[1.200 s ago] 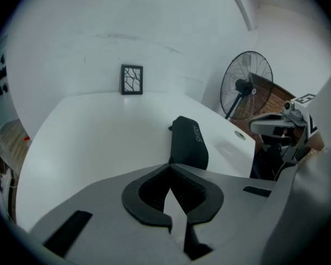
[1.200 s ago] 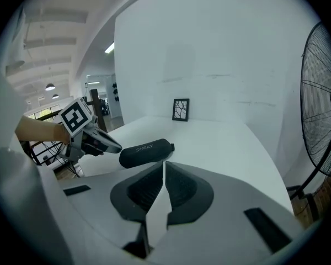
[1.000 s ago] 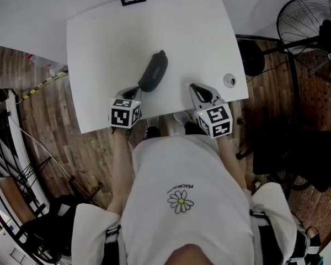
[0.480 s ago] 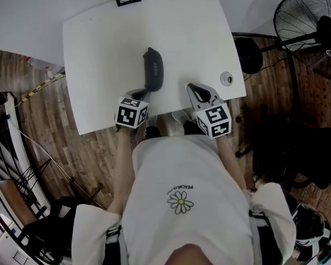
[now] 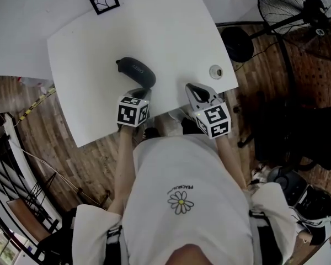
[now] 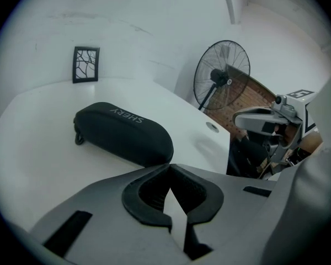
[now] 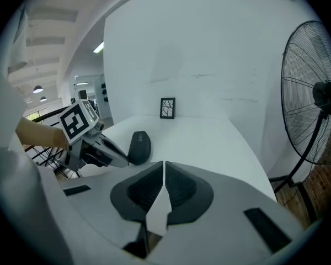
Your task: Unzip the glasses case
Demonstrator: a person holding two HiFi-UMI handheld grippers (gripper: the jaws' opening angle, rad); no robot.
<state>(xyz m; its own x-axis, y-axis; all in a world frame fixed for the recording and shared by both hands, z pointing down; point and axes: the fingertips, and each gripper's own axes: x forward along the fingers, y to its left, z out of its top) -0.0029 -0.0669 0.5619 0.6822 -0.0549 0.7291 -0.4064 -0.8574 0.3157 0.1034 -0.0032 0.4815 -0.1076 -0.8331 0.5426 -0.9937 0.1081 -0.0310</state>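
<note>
White tabletop (image 5: 171, 37) fills the upper half of the head view, with wood floor around it and a standing fan (image 5: 298, 10) at the upper right. The glasses case (image 5: 137, 70) lies flat near the table's front edge, left of centre. It slants from upper left to lower right and looks fully zipped. In the left gripper view its zipper pull (image 6: 79, 138) hangs off the far left end, the end farthest from both tools.

The left gripper (image 5: 138, 91) has its jaws pressed together with nothing between them. Its tip sits right at the near end of the case; whether it touches I cannot tell. A closed tip there probably serves as a blunt pusher, to turn or steady the case so the zipper end comes within reach.

The right gripper (image 5: 190, 86) has its jaws together too and is empty. It is parked over bare table lower right of the case and well apart from it, likely waiting until the case is lined up. A small round fitting (image 5: 215, 71) lies beyond it near the table's right edge. Either tool would have to open its jaws before it could pinch the pull.
</note>
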